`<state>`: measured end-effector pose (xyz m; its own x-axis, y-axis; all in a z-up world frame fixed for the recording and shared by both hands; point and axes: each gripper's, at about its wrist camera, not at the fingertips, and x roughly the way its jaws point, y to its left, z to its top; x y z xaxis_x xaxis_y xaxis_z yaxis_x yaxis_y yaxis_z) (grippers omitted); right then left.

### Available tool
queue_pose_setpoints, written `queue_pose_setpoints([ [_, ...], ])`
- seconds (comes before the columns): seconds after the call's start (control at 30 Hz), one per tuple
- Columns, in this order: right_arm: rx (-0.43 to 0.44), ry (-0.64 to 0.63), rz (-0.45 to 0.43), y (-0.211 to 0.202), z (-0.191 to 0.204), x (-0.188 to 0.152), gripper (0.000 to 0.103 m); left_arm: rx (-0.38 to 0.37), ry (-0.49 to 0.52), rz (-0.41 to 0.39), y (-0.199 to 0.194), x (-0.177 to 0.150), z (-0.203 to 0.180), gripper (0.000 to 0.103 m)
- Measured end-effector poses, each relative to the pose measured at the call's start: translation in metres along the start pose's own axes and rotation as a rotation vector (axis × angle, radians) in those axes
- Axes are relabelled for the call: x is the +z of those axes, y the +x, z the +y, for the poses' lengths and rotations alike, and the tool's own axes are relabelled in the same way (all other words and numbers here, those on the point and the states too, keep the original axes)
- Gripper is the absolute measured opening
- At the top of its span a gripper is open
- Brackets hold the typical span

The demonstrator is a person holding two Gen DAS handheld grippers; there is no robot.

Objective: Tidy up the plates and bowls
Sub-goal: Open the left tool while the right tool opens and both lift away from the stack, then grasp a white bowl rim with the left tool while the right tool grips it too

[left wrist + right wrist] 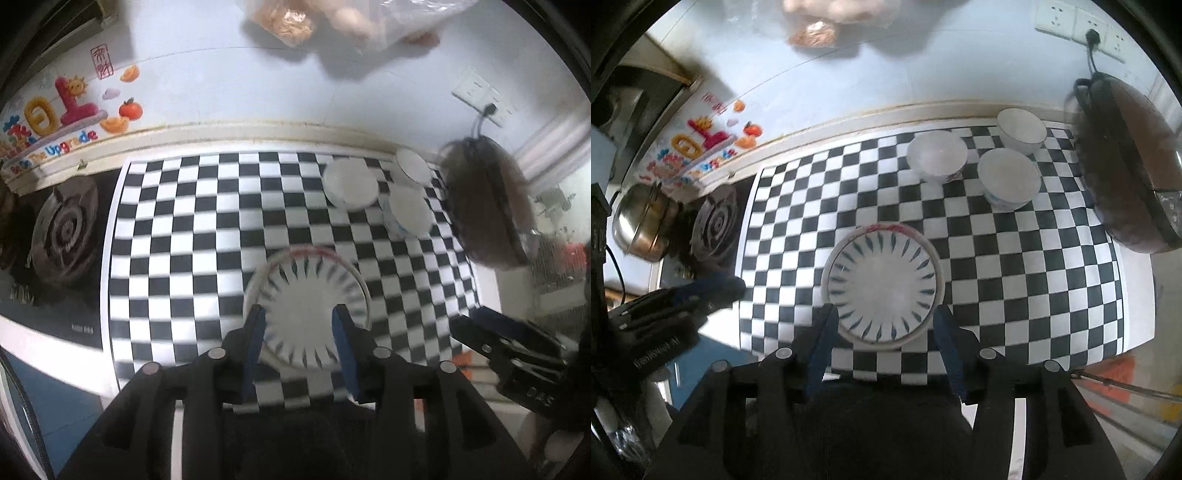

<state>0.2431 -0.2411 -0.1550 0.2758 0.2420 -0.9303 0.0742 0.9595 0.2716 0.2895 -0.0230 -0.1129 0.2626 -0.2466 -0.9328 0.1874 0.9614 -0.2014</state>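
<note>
Left wrist view, bottom centre: left gripper (299,325), black body with blue-padded fingers, jaws parted, nothing clamped; pads clear of the plate below. Lower right of same view: right gripper (476,325), dark, blurred, seen from the side.

Right wrist view, bottom centre: right gripper (884,323), jaws spread wider than the plate edge between them, holding nothing. Left edge, mid-height: left gripper (716,291), dark with blue pads, blurred.

Centre of both views, just past the fingertips: round white ceramic plate with dark blue radial dashes (306,310) (882,286), stacked on a second plate with a red-patterned rim (886,228), only the far arc of that rim showing. Stack lying flat on the black-and-white checkered mat (184,240) (1015,277).

Upper right of the mat: three white ceramic bowls in a loose cluster. Nearest, white bowl with blue marks on its side (1008,181) (410,214); to its left, white bowl with a red mark near its base (936,155) (351,184); farthest back, white bowl with a thin dark rim (1021,129) (412,164). All upright, apart from the plates.

Right edge: large dark brown round appliance (1126,166) (487,203), cord running up to a white wall socket (1082,29).

Left of the mat: black gas burner ring (714,225) (66,229); beyond it, stainless steel pot (642,225).

Far wall: pale tiles with colourful fruit-and-letter stickers (74,107) (709,144) at upper left; clear plastic bags with brownish contents (288,22) (812,33), blurred, at top.
</note>
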Motion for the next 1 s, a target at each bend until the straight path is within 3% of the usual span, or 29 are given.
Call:
queue_pose_setpoints([
  [0.2,0.017,0.094,-0.061,0.028,-0.043,0.054,0.057,-0.014,-0.016,0.009,0.046,0.055,-0.003,0.036],
  [0.3,0.044,0.120,-0.044,0.054,-0.066,0.091,0.057,-0.019,-0.030,0.043,0.078,0.083,-0.007,0.036],
  [0.57,0.069,0.107,0.119,0.156,-0.127,0.192,0.056,-0.052,-0.151,0.237,0.194,0.148,-0.019,0.036],
  [0.8,0.056,0.026,0.268,0.242,-0.157,0.260,0.054,-0.037,-0.218,0.375,0.275,0.177,-0.030,0.036],
  [0.93,0.063,0.001,0.354,0.284,-0.166,0.278,0.045,-0.017,-0.253,0.406,0.305,0.182,-0.029,0.034],
  [1.0,0.087,0.000,0.400,0.302,-0.170,0.282,0.034,-0.027,-0.284,0.409,0.315,0.181,-0.025,0.029],
])
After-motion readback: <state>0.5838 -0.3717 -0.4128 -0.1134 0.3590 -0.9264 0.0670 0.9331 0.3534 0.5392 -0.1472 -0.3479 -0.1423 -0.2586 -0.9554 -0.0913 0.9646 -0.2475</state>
